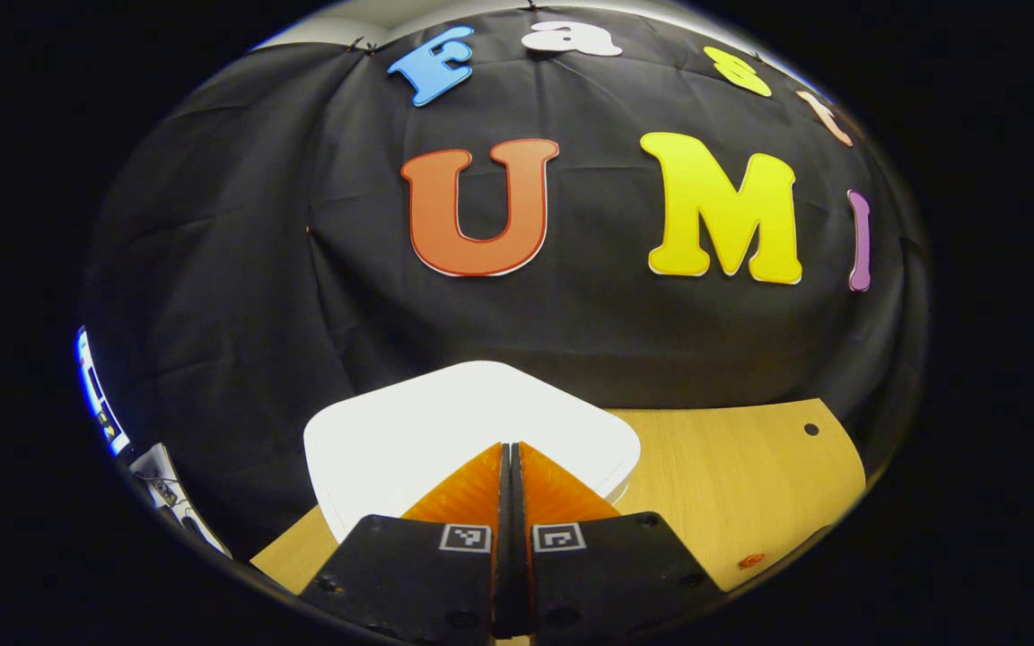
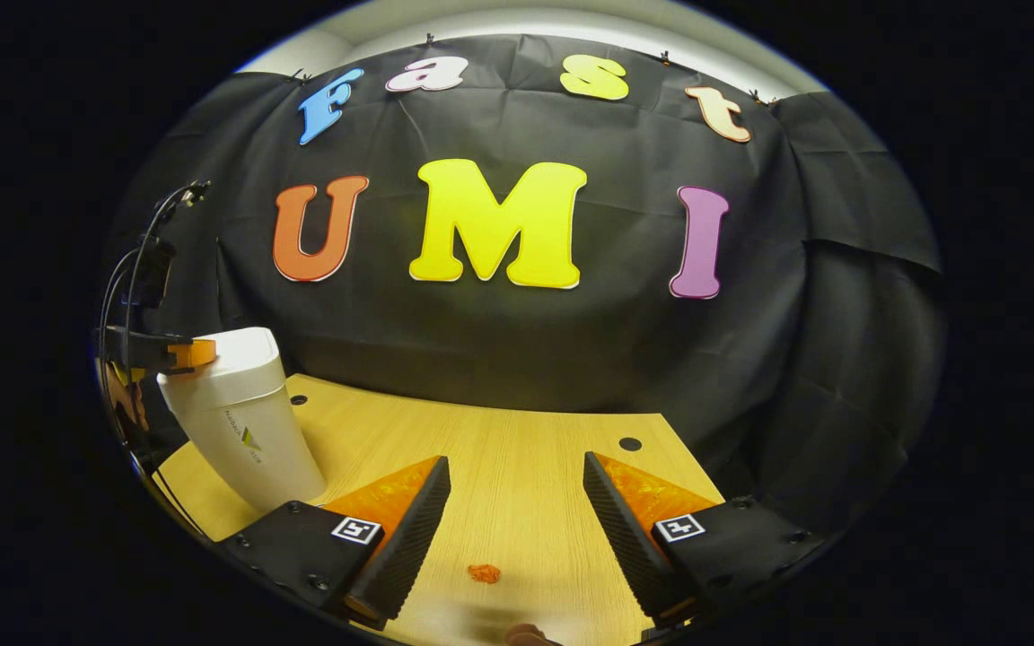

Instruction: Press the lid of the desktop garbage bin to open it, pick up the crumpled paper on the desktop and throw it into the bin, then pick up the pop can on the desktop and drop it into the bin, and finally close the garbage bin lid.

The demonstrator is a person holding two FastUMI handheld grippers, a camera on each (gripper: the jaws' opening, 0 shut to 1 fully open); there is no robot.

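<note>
The white desktop bin [image 2: 243, 422] stands at the table's left end with its lid [image 1: 445, 422] down. My left gripper [image 1: 510, 446] is shut, nothing between its fingers, and its tips are at the lid's top; I cannot tell whether they touch. From the right gripper view, that left gripper [image 2: 189, 353] sits at the lid's left edge. My right gripper [image 2: 514, 464] hangs open over the table's middle, holding nothing. A small orange-red crumpled scrap [image 2: 483, 572] lies on the wood between and just below its fingers, and is also seen as the scrap [image 1: 750, 561].
The light wooden table [image 2: 517, 440] has round cable holes [image 2: 630, 443] near its far edge. Black cloth walls the back and right. Cables and a dark stand [image 2: 144, 269] rise left of the bin. A brownish rounded thing [image 2: 526, 635] peeks in at the bottom edge.
</note>
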